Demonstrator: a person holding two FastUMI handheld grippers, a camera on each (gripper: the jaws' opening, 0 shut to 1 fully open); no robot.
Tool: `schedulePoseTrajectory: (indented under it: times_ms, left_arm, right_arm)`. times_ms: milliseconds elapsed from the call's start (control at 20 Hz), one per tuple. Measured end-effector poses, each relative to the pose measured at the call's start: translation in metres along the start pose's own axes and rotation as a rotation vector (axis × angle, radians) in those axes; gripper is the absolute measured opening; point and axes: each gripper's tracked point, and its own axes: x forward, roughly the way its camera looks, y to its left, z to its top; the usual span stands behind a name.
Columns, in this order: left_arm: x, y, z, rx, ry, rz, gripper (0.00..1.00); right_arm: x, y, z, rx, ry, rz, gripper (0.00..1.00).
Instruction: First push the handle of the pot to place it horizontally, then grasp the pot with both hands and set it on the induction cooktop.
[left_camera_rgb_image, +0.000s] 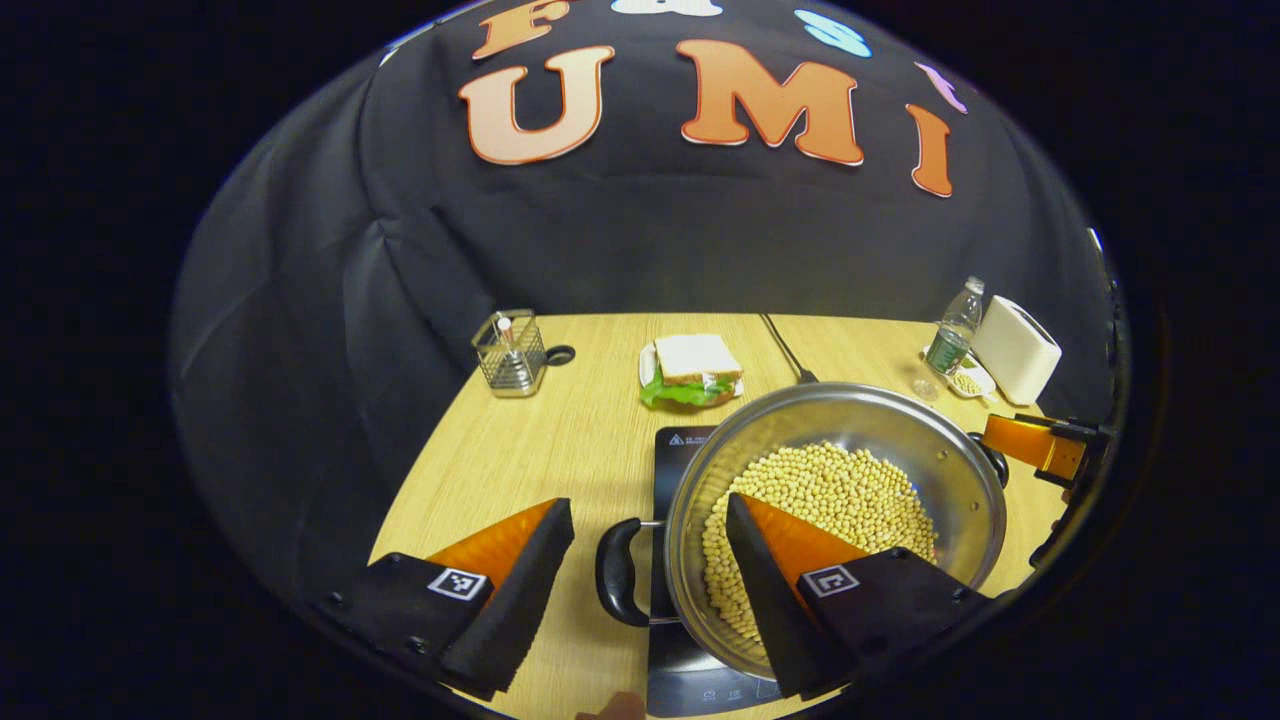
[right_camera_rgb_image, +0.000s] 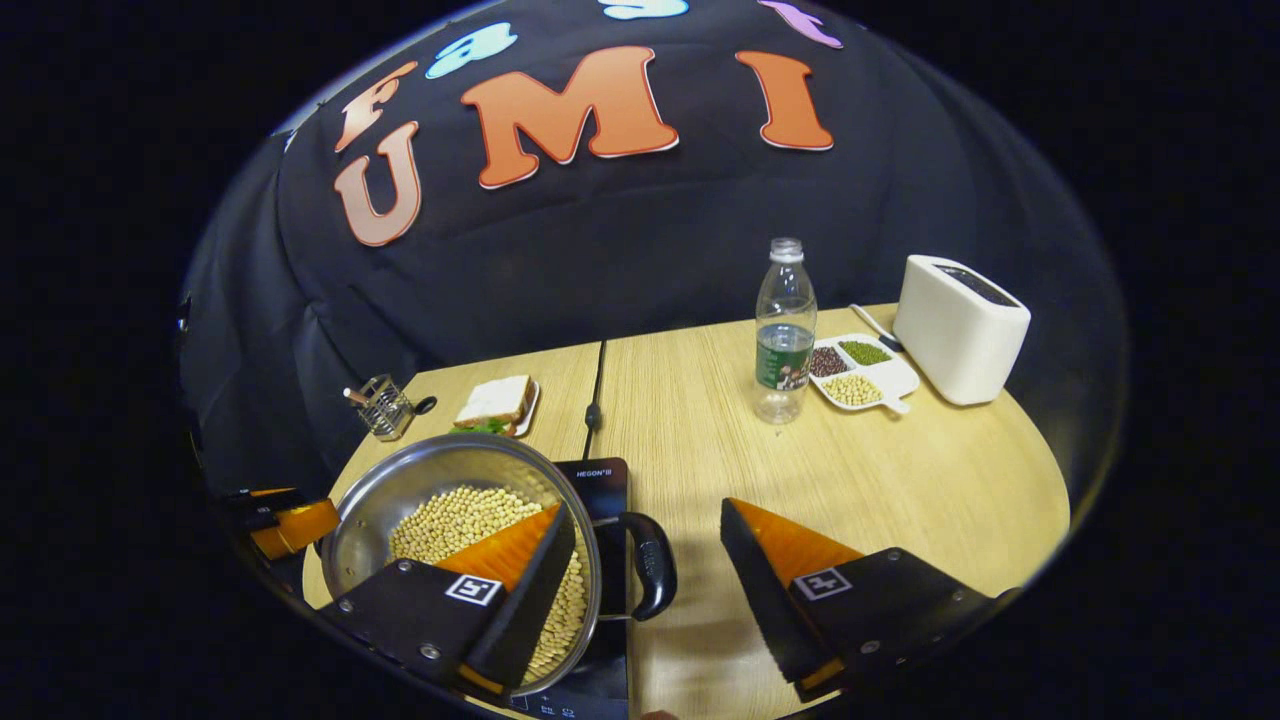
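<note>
A steel pot (left_camera_rgb_image: 900, 420) holding soybeans (left_camera_rgb_image: 830, 490) stands on the black induction cooktop (left_camera_rgb_image: 680, 450). Its black side handle (left_camera_rgb_image: 615, 570) lies between the wide-apart fingers of my left gripper (left_camera_rgb_image: 650, 585), which is open; the right-hand finger reaches over the pot's rim. In the right gripper view the pot (right_camera_rgb_image: 420, 480) is at lower left on the cooktop (right_camera_rgb_image: 600, 480). The pot's other handle (right_camera_rgb_image: 650, 565) sits between the fingers of my right gripper (right_camera_rgb_image: 645, 590), also open. Neither handle is touched.
On the wooden table (right_camera_rgb_image: 900, 480) stand a water bottle (right_camera_rgb_image: 785, 335), a divided dish of beans (right_camera_rgb_image: 860, 375) and a white toaster (right_camera_rgb_image: 960, 315). A sandwich on a plate (left_camera_rgb_image: 693, 368) and a wire holder (left_camera_rgb_image: 510, 352) stand at the back. A cable (left_camera_rgb_image: 785, 348) runs behind the pot.
</note>
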Motion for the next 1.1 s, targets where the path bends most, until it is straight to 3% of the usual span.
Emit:
schedulePoseTrajectory:
  times_ms: [300, 650, 1100]
  left_arm:
    - [-0.064, 0.000, 0.080, -0.019, -0.260, 0.037, 0.98]
    - [-0.175, -0.011, 0.167, -0.021, -0.541, 0.073, 0.98]
    - [-0.292, -0.042, 0.223, -0.115, -0.732, -0.041, 1.00]
  right_arm:
    - [-0.059, -0.021, 0.061, -0.024, -0.168, -0.006, 0.94]
    - [-0.151, -0.056, 0.134, -0.055, -0.384, -0.010, 0.94]
    - [-0.262, -0.118, 0.184, -0.078, -0.588, -0.057, 0.94]
